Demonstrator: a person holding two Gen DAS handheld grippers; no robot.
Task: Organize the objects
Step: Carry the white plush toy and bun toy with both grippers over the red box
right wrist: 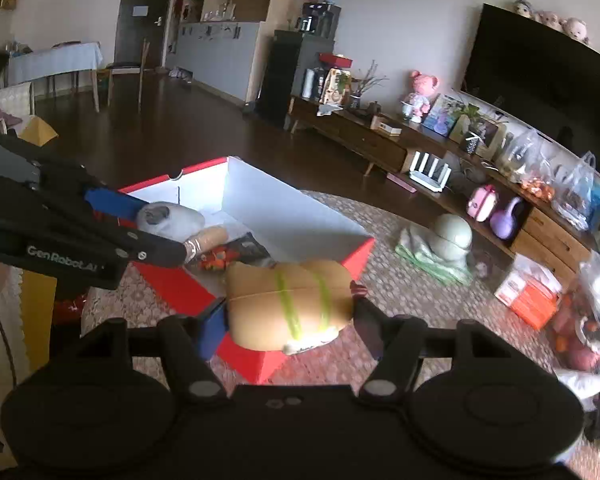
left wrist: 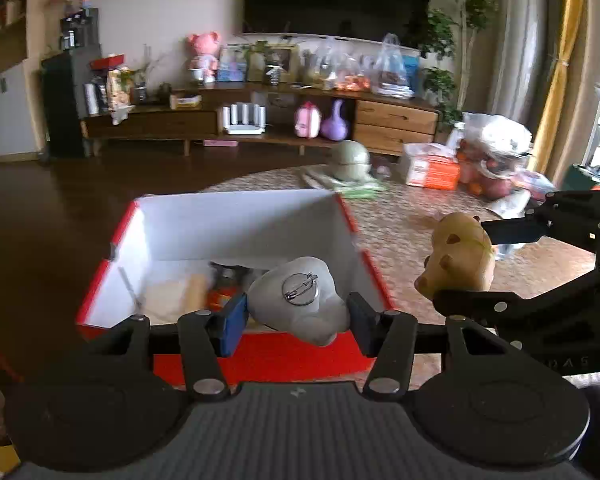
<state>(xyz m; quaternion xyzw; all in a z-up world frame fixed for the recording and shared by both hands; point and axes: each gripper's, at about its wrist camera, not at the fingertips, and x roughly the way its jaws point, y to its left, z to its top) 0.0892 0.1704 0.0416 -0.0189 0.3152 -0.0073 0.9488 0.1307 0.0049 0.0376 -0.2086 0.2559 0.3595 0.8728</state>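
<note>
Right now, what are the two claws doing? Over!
Left claw shut on grey plush, over red box. Right claw shut on brown plush, at box's corner. Nothing blocking.

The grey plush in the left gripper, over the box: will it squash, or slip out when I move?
Likely soft: the grey plush looks rounded and padded between the left gripper pads, so it should squash rather than crack. Probably light for its bulk. It hangs over the red box, and the metal pin on its back could snag.
</note>
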